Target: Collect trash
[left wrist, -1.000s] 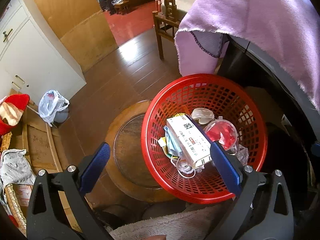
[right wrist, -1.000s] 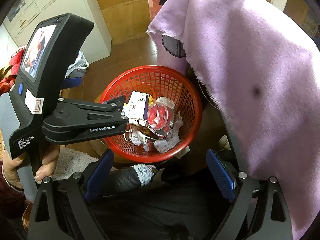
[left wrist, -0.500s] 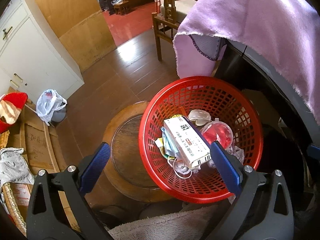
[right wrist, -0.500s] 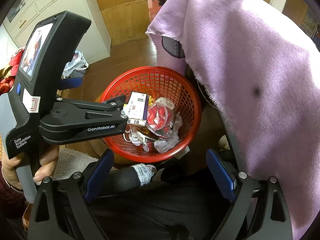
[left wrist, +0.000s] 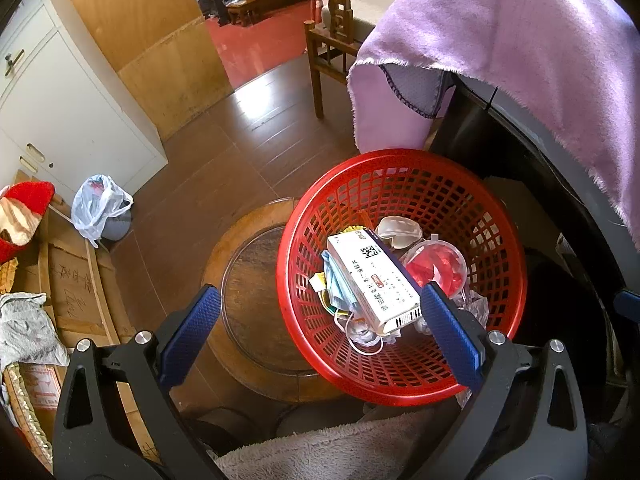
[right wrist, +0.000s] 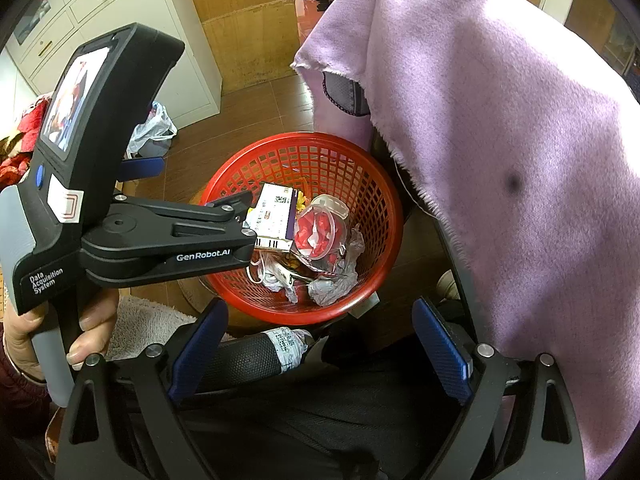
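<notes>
A red mesh basket (left wrist: 496,216) (right wrist: 372,196) stands on the floor beside a round wooden stool. It holds a white carton (left wrist: 372,280) (right wrist: 274,216), a clear cup of red scraps (left wrist: 438,264) (right wrist: 320,230), a blue mask and crumpled wrappers. My left gripper (left wrist: 320,324) hovers open above the basket's near rim with nothing between its fingers. In the right wrist view the left gripper's black body reaches over the basket. My right gripper (right wrist: 320,340) hangs open above a black armrest, empty.
A purple towel (left wrist: 520,40) (right wrist: 500,140) drapes over a dark chair at the right. The round wooden stool (left wrist: 256,300) is left of the basket. A white plastic bag (left wrist: 100,204), white cabinets and cardboard stand at the left. A grey fleece lies below.
The left gripper has drawn back and up a little, so the basket sits slightly lower and smaller in its view. The right gripper has barely moved. Both stay open.
</notes>
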### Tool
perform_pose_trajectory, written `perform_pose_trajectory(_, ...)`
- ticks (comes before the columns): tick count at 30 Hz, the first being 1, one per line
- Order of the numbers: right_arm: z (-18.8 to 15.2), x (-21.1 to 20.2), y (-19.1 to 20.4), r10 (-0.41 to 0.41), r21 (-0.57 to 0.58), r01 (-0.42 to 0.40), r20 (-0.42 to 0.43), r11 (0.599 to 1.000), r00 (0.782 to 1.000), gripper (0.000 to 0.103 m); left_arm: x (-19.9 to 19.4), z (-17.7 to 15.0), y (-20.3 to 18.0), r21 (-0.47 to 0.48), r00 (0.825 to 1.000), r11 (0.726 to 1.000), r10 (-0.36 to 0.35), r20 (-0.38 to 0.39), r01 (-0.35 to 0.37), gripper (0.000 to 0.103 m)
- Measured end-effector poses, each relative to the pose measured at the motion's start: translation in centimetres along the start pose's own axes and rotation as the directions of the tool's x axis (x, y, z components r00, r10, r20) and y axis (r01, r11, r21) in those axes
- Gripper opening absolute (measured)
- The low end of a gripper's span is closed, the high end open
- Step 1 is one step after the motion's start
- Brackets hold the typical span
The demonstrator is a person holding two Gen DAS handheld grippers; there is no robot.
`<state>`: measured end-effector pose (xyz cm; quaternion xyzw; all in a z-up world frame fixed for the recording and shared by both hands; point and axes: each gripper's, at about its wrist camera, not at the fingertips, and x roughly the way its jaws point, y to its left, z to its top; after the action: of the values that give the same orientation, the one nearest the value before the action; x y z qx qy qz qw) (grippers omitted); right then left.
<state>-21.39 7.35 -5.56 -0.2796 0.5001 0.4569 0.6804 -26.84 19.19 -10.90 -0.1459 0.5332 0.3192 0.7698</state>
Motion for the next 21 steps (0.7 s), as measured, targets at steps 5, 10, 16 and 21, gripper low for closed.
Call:
perform_pose_trajectory(5,0.01,-0.01,0.01,0.0,0.0,0.0,0.0,1.0,1.0,0.091,-0.02,0.03,0.01,0.001,1.0,1.0,-0.001,0.0,0.001,0.096)
perform_pose_trajectory(10,0.0,0.0,-0.01,0.0,0.0,0.0,0.0,1.0,1.0,0.091,0.1,-0.22,-0.2,0.005,1.0,1.0,0.002,-0.001,-0.002,0.096)
perform_pose_trajectory(16,-0.01,-0.01,-0.02,0.0,-0.001,0.0,0.0,1.0,1.0,0.092,0.22,-0.38,-0.36,0.006,1.0,1.0,0.003,-0.004,-0.003,0.096)
perform_pose_trajectory(21,-0.01,-0.01,-0.03,0.0,-0.001,0.0,0.0,1.0,1.0,0.092,0.23,-0.3,-0.34,0.007,1.0,1.0,0.002,-0.006,-0.002,0.096)
